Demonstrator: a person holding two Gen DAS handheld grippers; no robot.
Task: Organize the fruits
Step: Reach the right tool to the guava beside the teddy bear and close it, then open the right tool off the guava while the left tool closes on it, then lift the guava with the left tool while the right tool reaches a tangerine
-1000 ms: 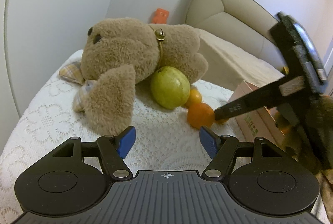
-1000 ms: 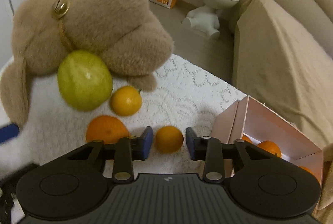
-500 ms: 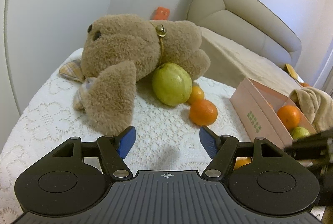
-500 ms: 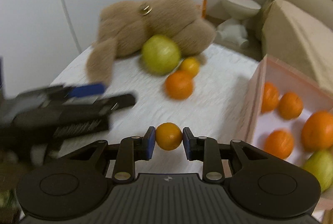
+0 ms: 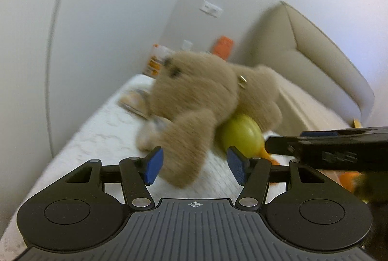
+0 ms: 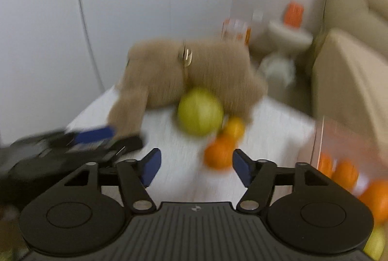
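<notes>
Right wrist: box (image 6: 339, 139) of oranges (image 6: 345, 172), unseen by left

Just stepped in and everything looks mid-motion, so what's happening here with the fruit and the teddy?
A person is sorting fruit into a pink box with a pair of tongs in each hand. The right tongs have just been opening and hold nothing. The left tongs have just been closing partway; only the teddy bear's paw shows between them. A green fruit against the bear and two oranges beside it are still on the white cloth.

home living room, beige sofa (image 5: 303, 59), teddy bear (image 5: 206, 101)
</notes>
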